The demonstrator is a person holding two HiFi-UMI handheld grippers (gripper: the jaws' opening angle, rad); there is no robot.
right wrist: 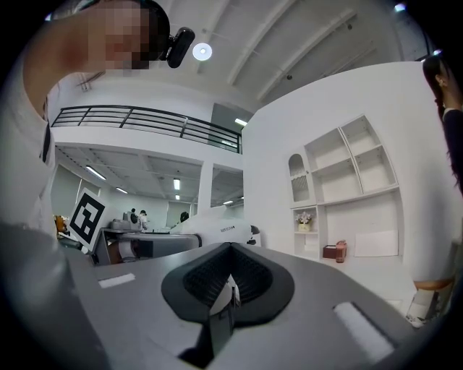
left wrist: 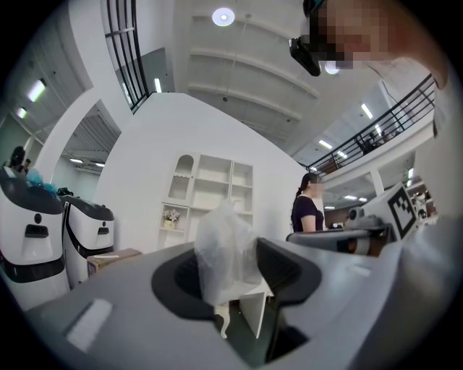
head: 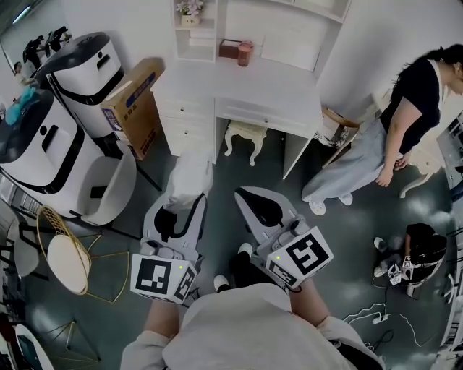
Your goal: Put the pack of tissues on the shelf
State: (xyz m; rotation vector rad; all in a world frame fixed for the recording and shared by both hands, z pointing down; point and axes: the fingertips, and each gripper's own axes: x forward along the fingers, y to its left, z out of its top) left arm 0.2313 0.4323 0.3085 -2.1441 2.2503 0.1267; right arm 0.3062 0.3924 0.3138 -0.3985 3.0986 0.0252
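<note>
The pack of tissues (head: 189, 177), white and wrapped in clear plastic, sticks out ahead of my left gripper (head: 181, 209), which is shut on it. In the left gripper view the pack (left wrist: 223, 249) stands upright between the dark pads, hiding part of the white shelf (left wrist: 213, 191) on the wall ahead. That shelf (head: 217, 29) rises over a white desk (head: 253, 90) at the top of the head view. My right gripper (head: 253, 196) is level beside the left one, shut with nothing in it; its view (right wrist: 230, 282) shows the shelf (right wrist: 347, 188) to the right.
Two white robots (head: 43, 144) and a cardboard box (head: 134, 105) stand at the left, with a gold wire chair (head: 65, 253) nearer me. A white stool (head: 246, 137) sits under the desk. A person (head: 405, 123) stands at the right. Flowers (head: 189, 9) and a pink box (head: 239, 50) occupy the shelf.
</note>
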